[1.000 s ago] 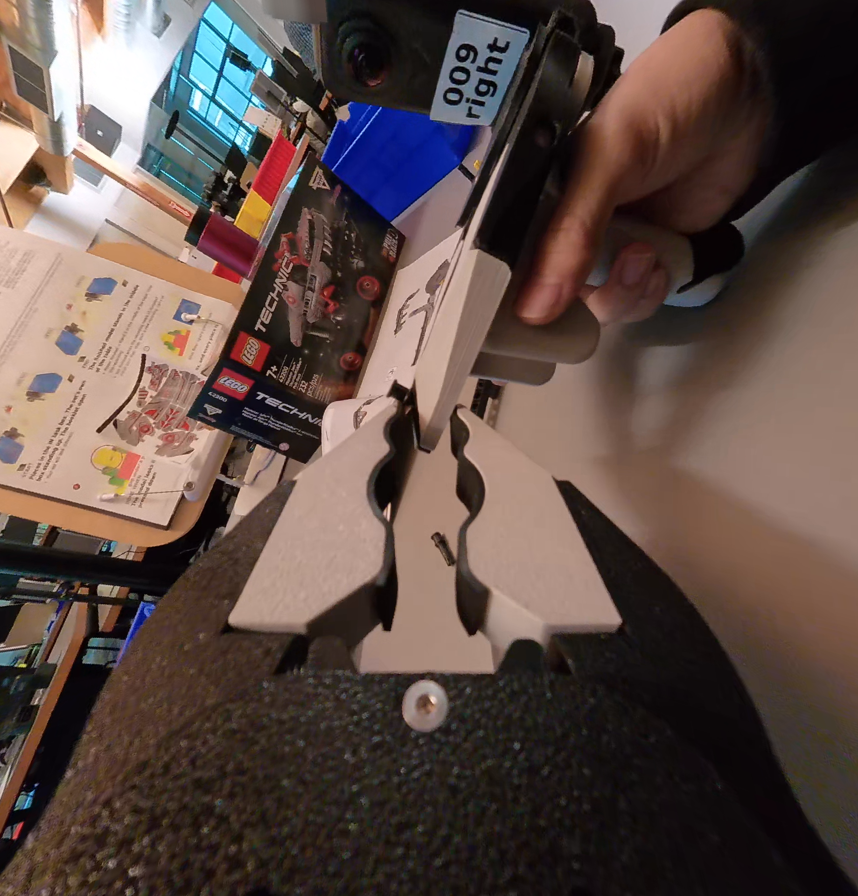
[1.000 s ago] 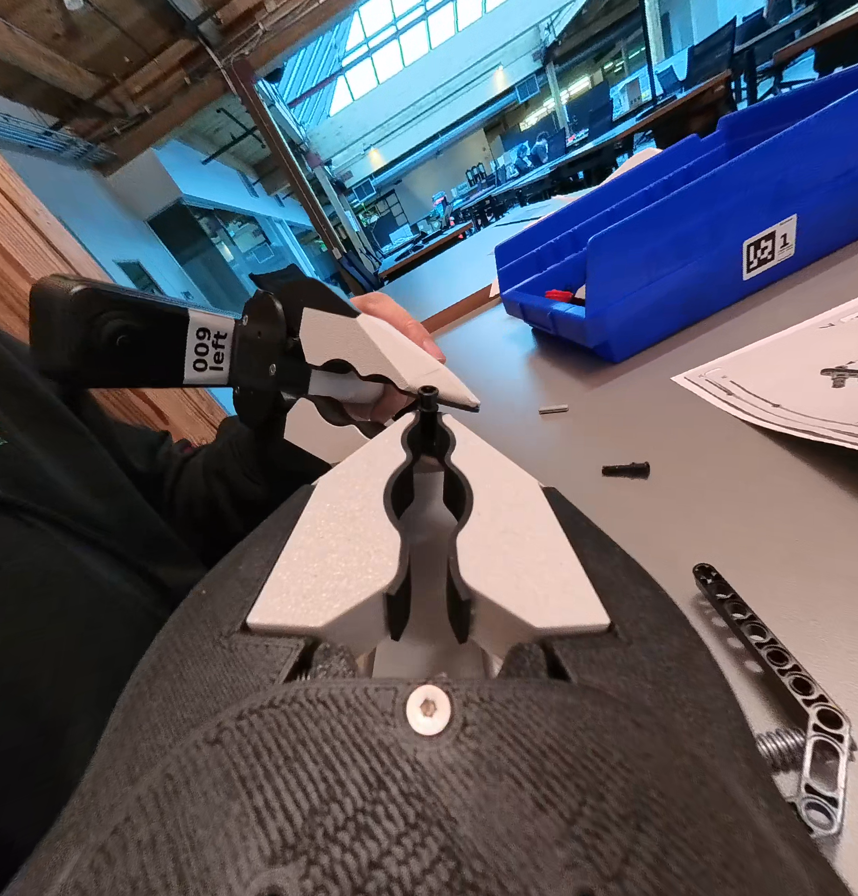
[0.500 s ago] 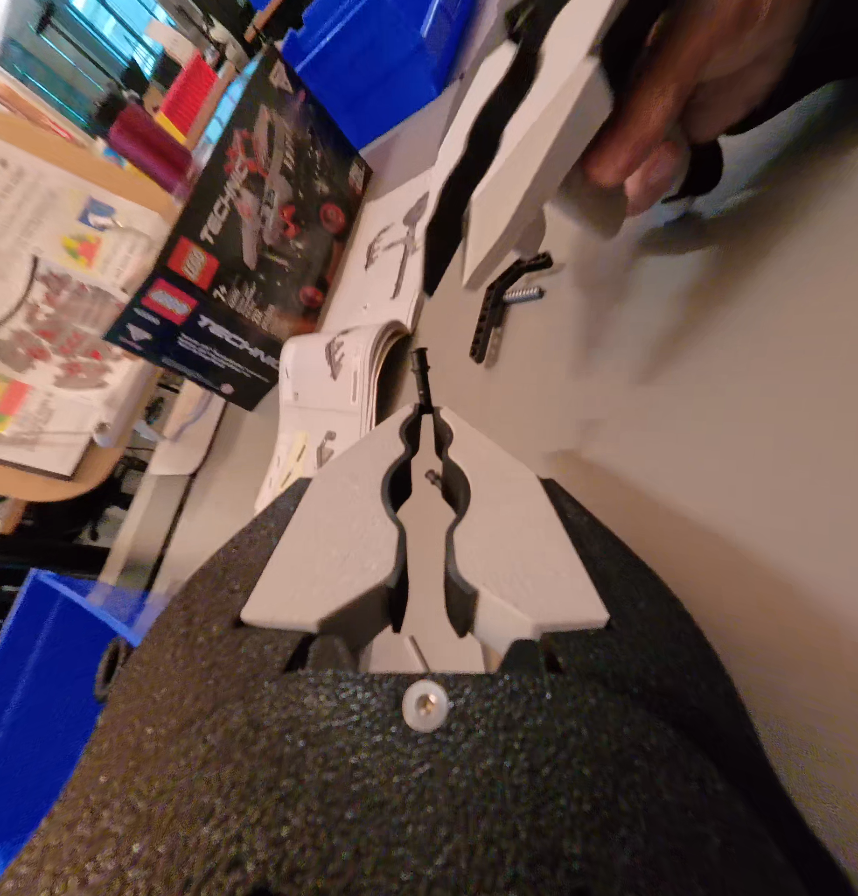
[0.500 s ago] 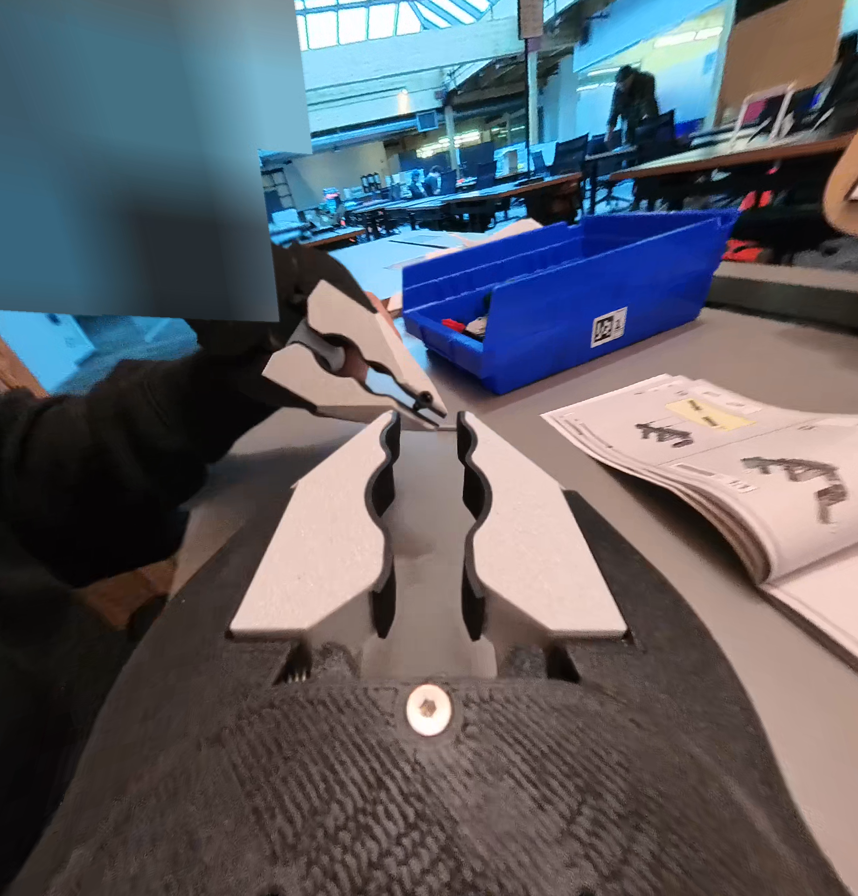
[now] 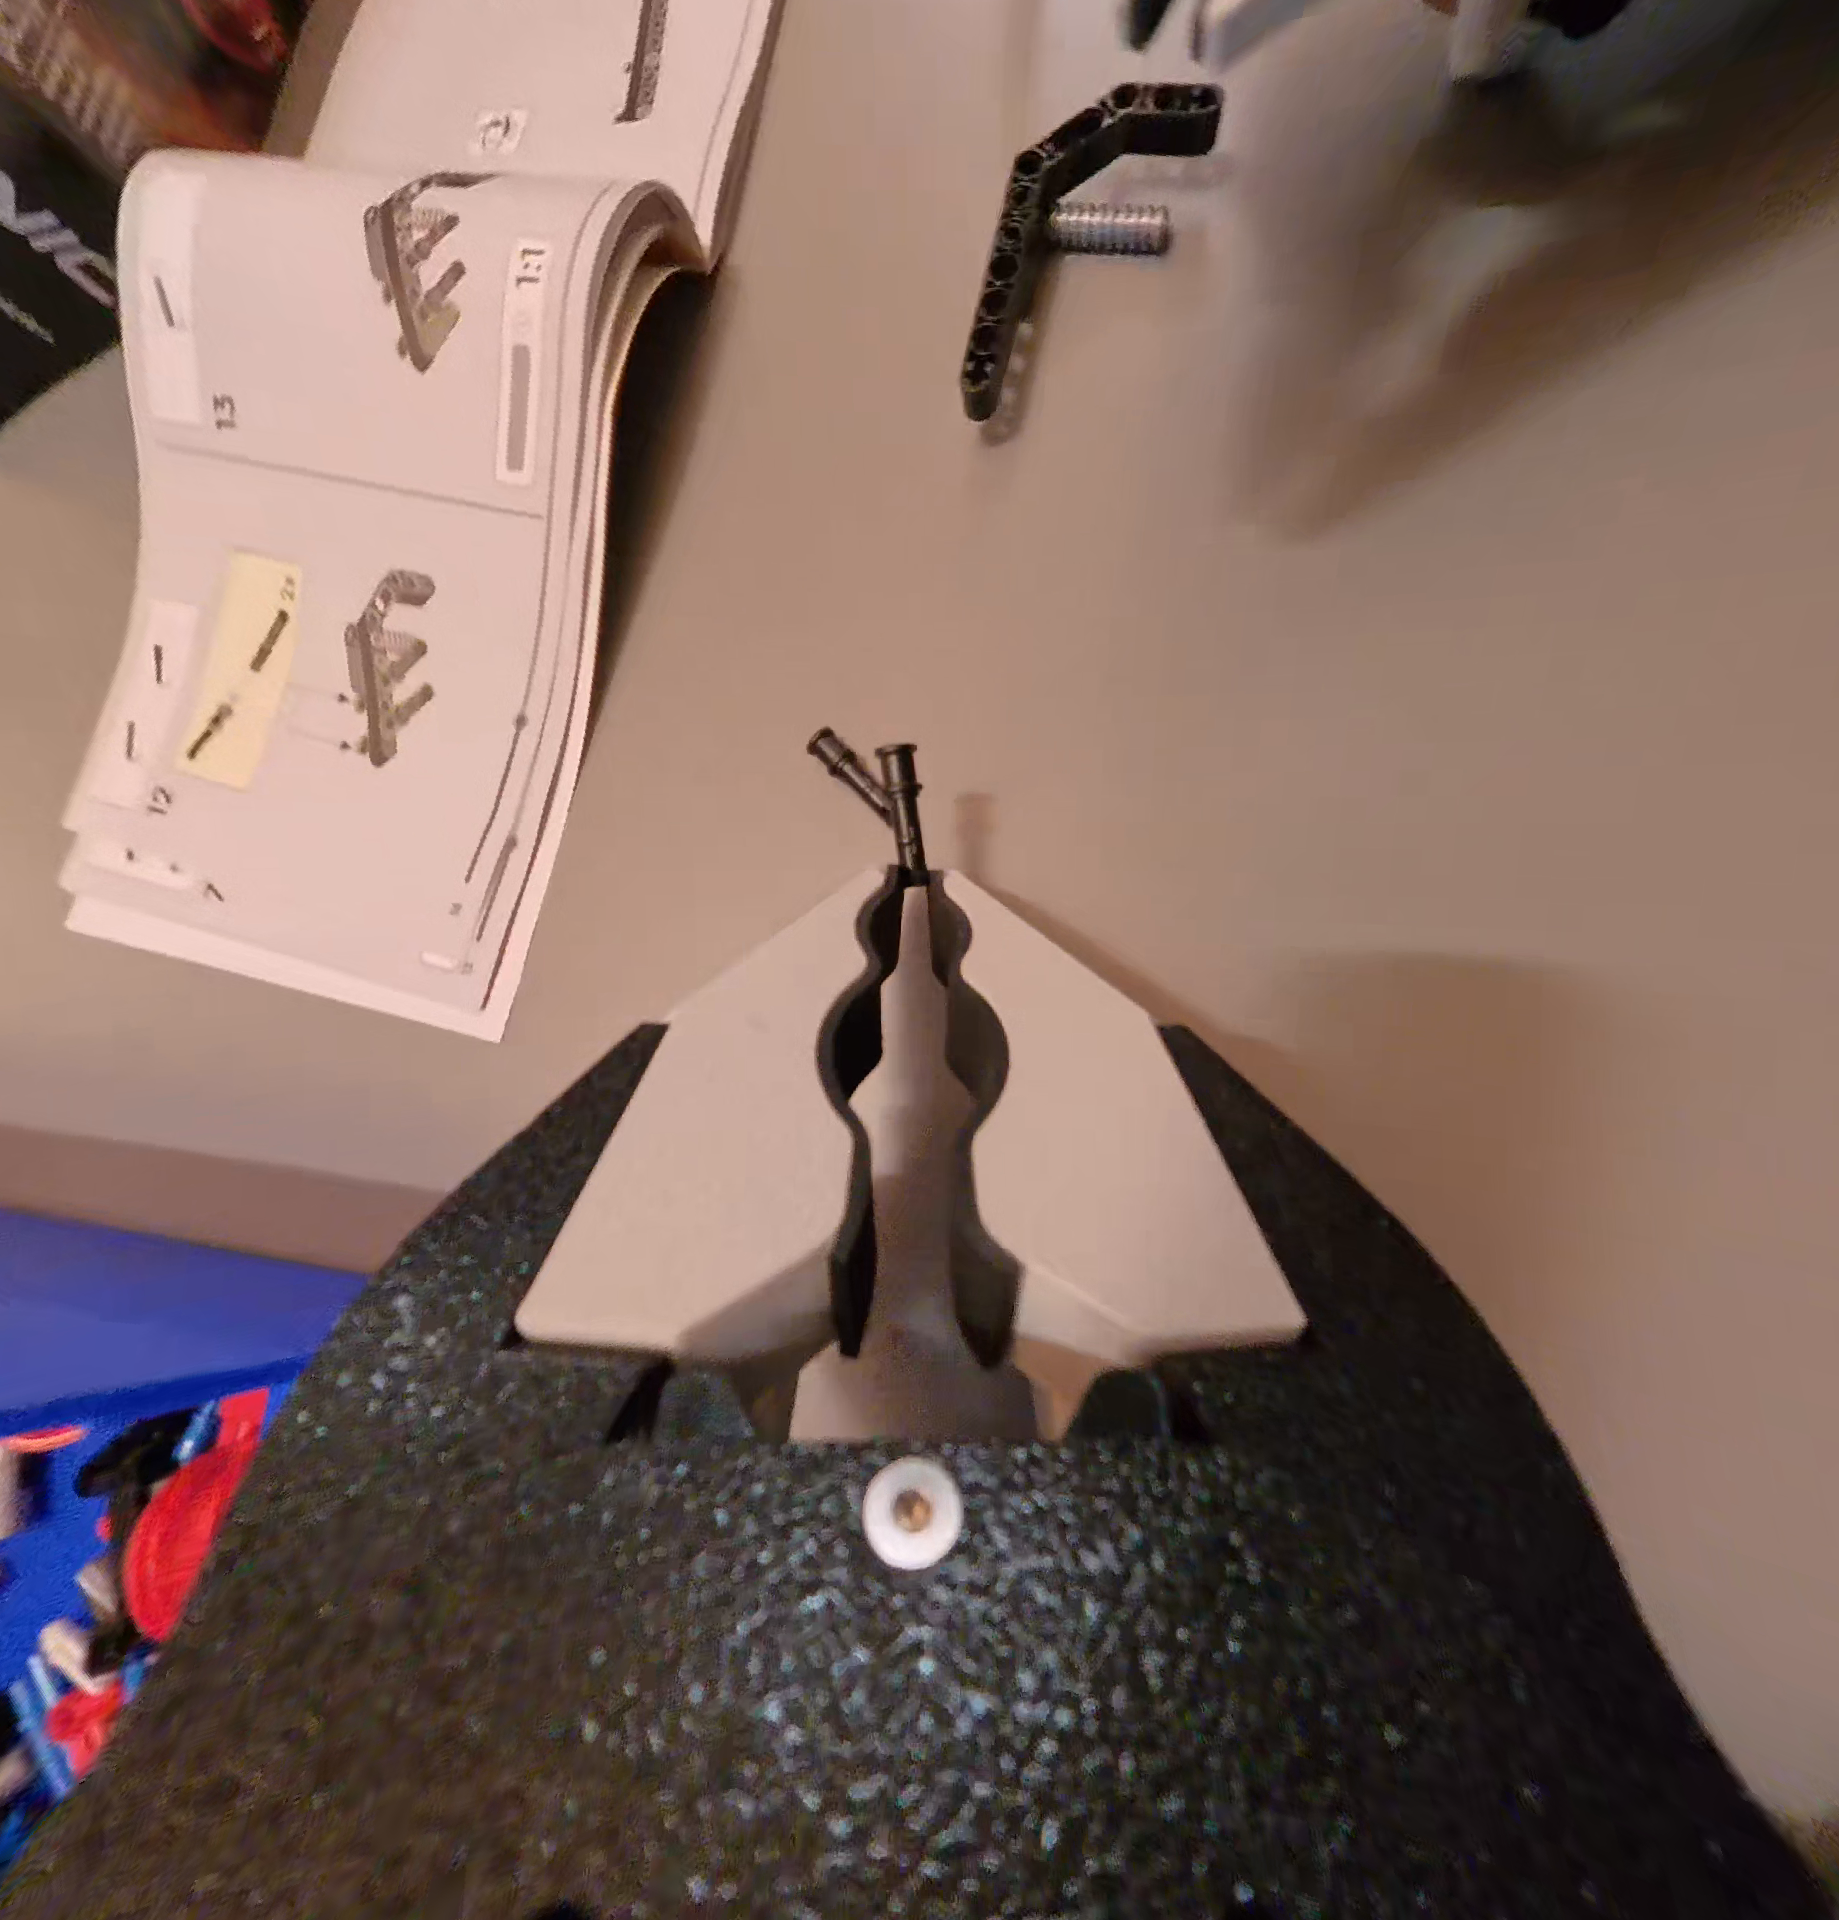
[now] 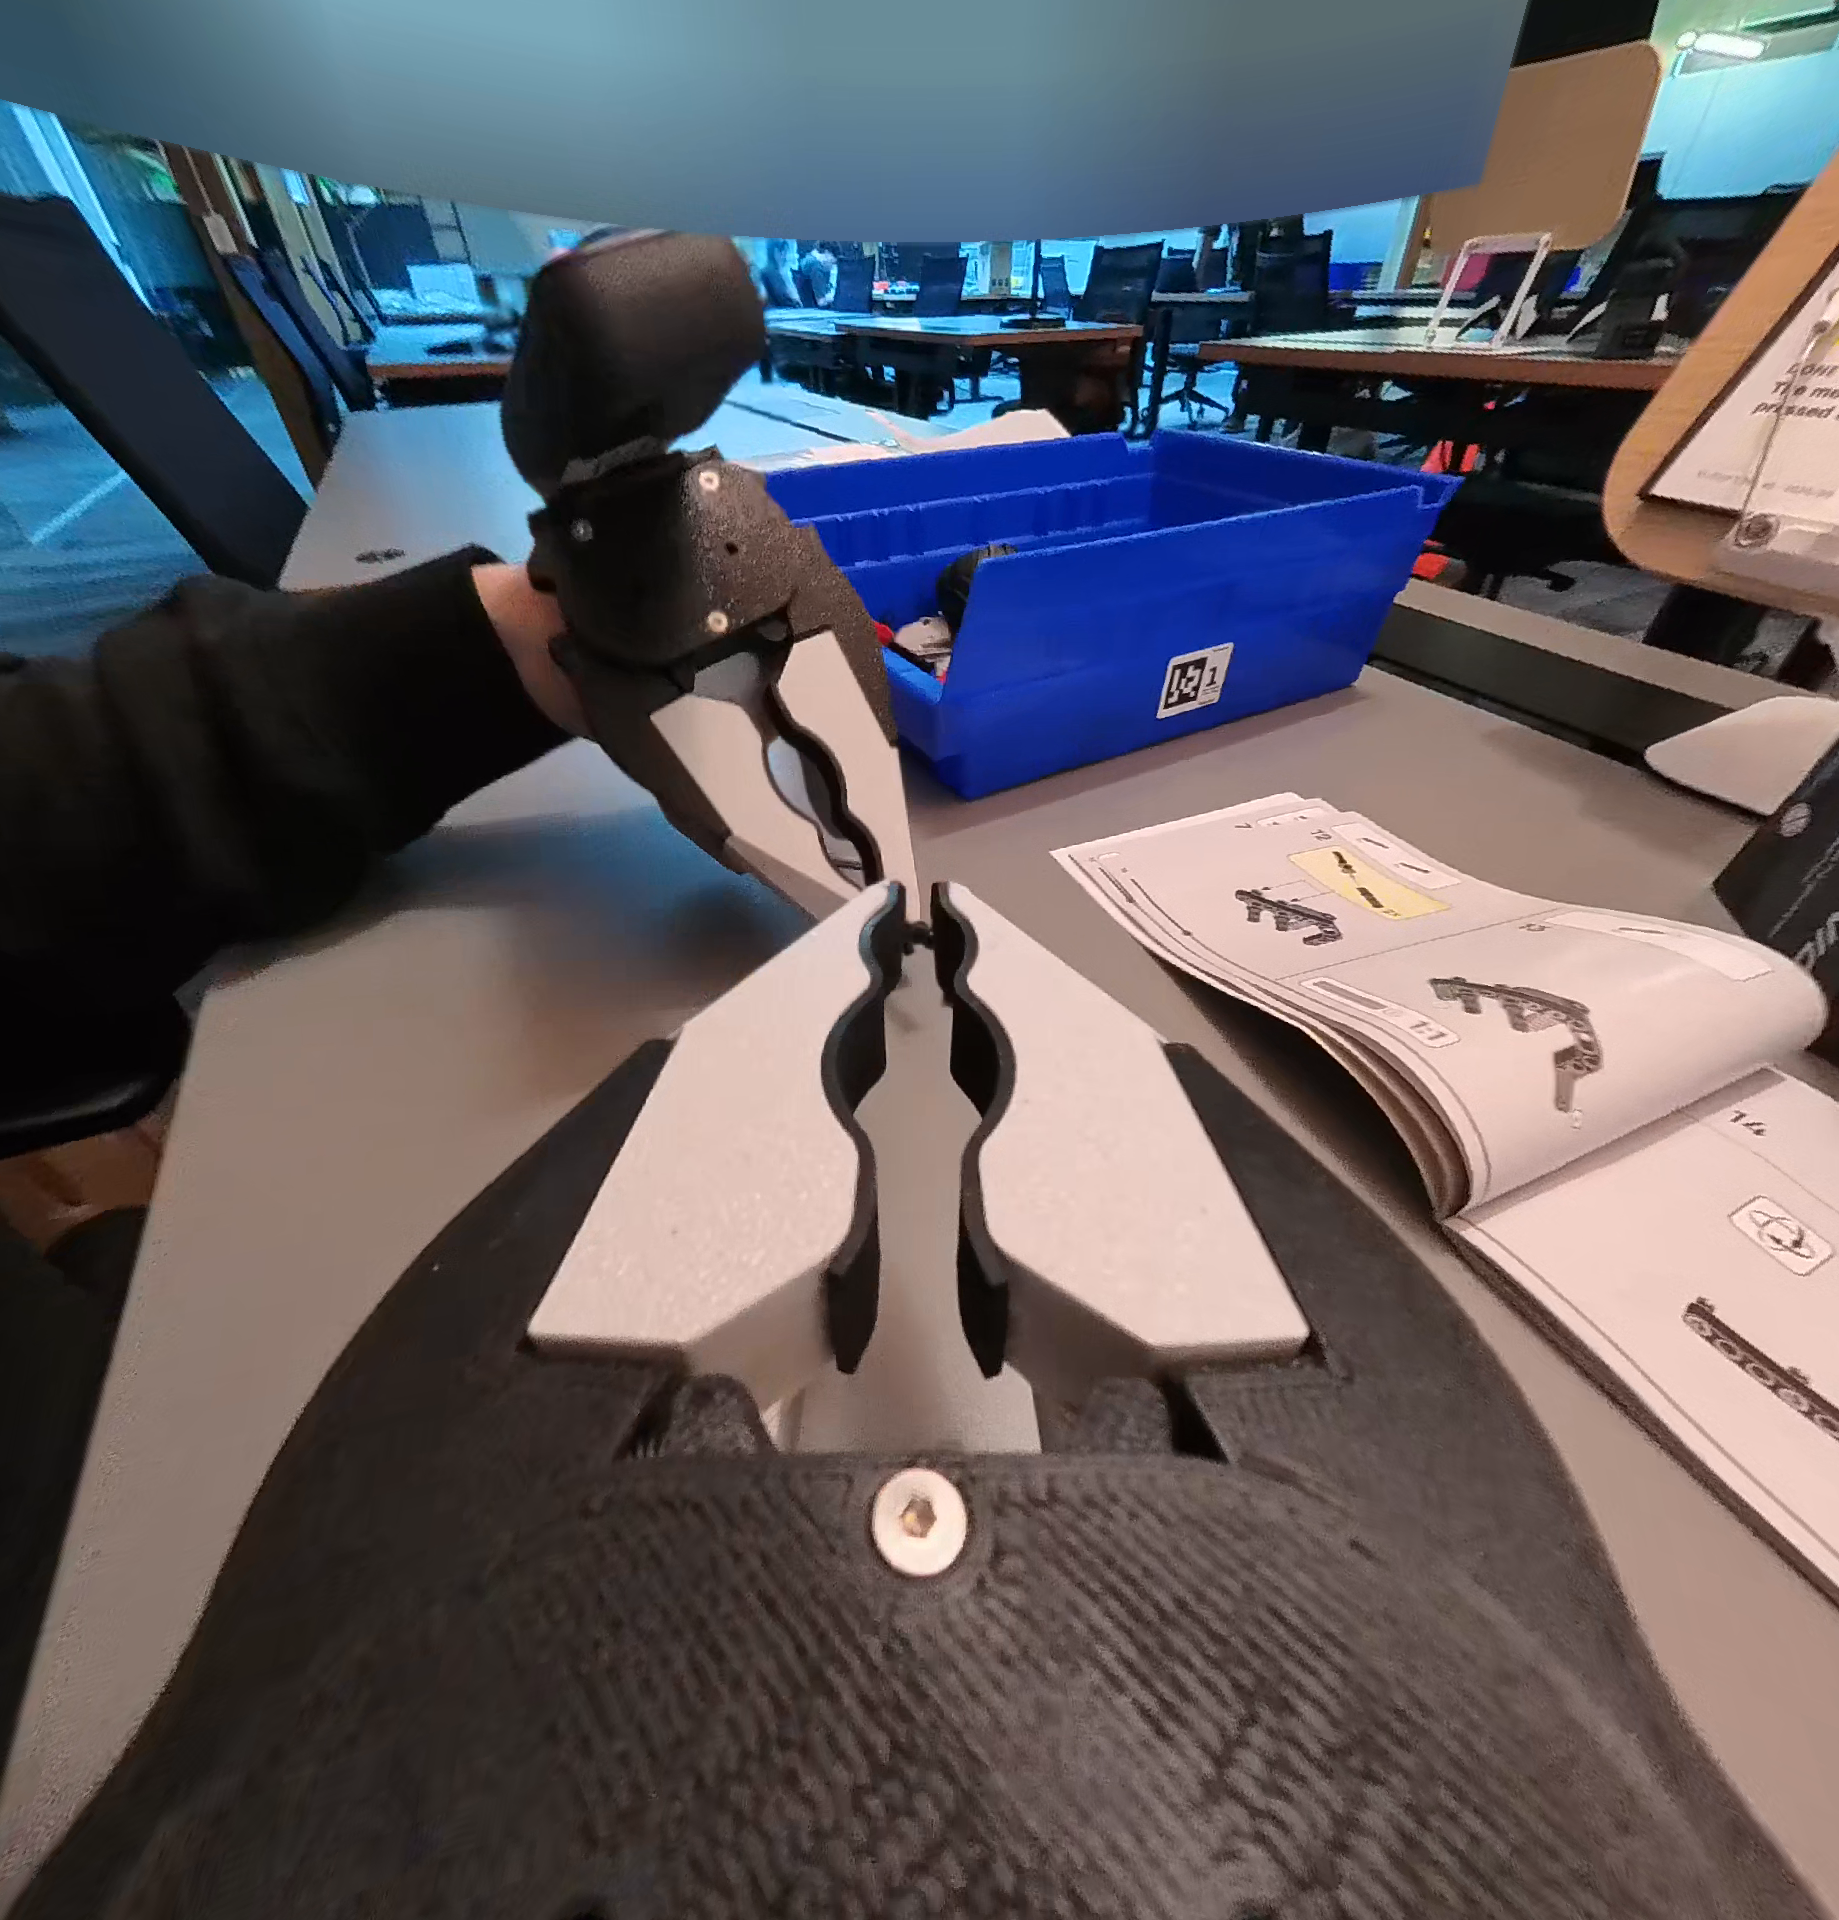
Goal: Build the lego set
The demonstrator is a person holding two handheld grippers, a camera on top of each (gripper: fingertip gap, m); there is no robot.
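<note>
My left gripper (image 5: 910,878) is shut on a short black pin (image 5: 907,816) that sticks out past its tips, low over the grey table (image 5: 1310,831). A second black pin (image 5: 840,761) lies on the table just beyond it. A black angled beam (image 5: 1008,281) and a metal spring (image 5: 1112,229) lie farther off. In the right wrist view, my right gripper (image 6: 920,909) has its jaws a narrow gap apart with nothing held. The left gripper (image 6: 889,883) points down at the table just ahead of it.
An open instruction booklet (image 5: 375,520) lies left of the pins and also shows in the right wrist view (image 6: 1414,987). A blue parts bin (image 6: 1154,623) stands behind the left gripper. A black set box (image 6: 1819,883) and a wooden board with a sheet (image 6: 1725,364) are at the right. The left gripper's tips are roughly 11 cm from the right gripper's.
The black pin went from my right gripper to my left gripper. The right gripper let go and drew away. The left gripper swung down toward the table with the pin.
</note>
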